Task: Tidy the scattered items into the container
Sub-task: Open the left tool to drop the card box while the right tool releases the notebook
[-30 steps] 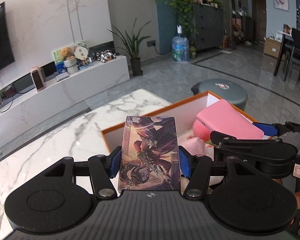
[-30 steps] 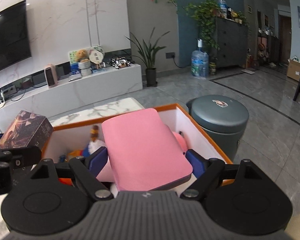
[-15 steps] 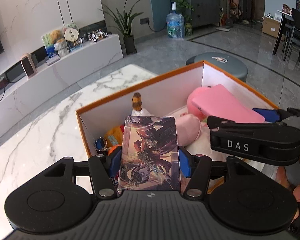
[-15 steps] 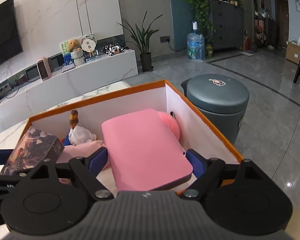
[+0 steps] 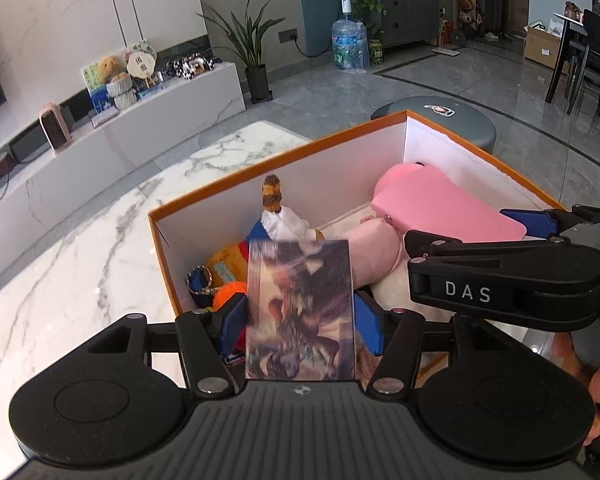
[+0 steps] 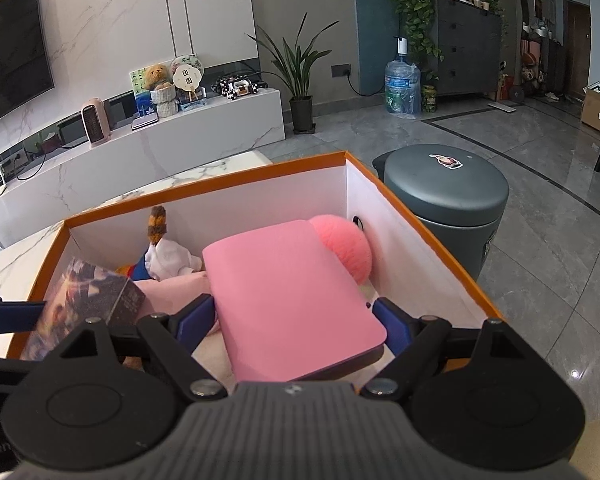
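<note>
An orange-rimmed box with white inner walls stands on the marble table; it also shows in the right wrist view. My left gripper is shut on a dark illustrated card box, held over the box's near left part. My right gripper is shut on a flat pink case, held over the box's right half. The card box shows at the left of the right wrist view. Inside lie a pink plush, a white doll with a striped tail and small colourful toys.
The marble table stretches to the left of the box. A grey round bin stands on the floor right behind the box. A white TV bench with ornaments runs along the far wall.
Both grippers have moved forward and tipped down over the box, still holding their items. The box's inside now fills more of both views.
</note>
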`<state>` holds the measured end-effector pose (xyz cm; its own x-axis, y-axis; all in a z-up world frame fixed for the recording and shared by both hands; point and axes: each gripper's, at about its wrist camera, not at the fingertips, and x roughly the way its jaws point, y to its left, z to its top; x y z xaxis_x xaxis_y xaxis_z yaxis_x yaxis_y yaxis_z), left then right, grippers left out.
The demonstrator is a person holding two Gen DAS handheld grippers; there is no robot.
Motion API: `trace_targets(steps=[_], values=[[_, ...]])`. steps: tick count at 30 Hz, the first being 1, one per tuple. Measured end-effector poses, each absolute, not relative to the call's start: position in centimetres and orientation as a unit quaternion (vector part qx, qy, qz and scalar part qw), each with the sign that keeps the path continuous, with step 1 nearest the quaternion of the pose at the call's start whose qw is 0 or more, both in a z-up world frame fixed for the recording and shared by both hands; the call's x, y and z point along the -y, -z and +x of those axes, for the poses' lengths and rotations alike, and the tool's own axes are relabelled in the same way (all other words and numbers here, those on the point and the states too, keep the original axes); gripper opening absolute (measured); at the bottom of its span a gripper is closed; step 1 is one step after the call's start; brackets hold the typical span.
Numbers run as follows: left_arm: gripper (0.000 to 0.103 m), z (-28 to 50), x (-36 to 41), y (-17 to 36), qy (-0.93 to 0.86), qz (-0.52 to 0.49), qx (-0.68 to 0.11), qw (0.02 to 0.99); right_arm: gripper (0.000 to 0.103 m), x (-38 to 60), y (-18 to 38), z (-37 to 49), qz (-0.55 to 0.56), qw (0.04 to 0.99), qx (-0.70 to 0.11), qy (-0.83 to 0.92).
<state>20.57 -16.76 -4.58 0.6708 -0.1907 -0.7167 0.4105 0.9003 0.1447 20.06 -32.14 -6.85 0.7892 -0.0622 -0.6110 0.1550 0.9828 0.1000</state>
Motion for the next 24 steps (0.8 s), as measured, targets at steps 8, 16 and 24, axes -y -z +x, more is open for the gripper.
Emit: trace_targets(steps=[8, 16, 24], values=[[0.069, 19.9, 16.7, 3.6, 0.167, 0.159, -0.346, 0.910, 0.087, 32.3, 6.1, 19.8, 0.101, 0.939, -0.324, 0.055], [0.070, 18.8, 16.1, 2.1, 0.170, 0.150, -0.327, 0.917, 0.087, 31.9, 4.4, 18.5, 0.092, 0.945, -0.308, 0.059], [0.074, 17.0, 15.5, 0.5, 0.172, 0.144, -0.306, 0.925, 0.087, 31.6, 2.2, 16.5, 0.080, 0.951, -0.293, 0.065]])
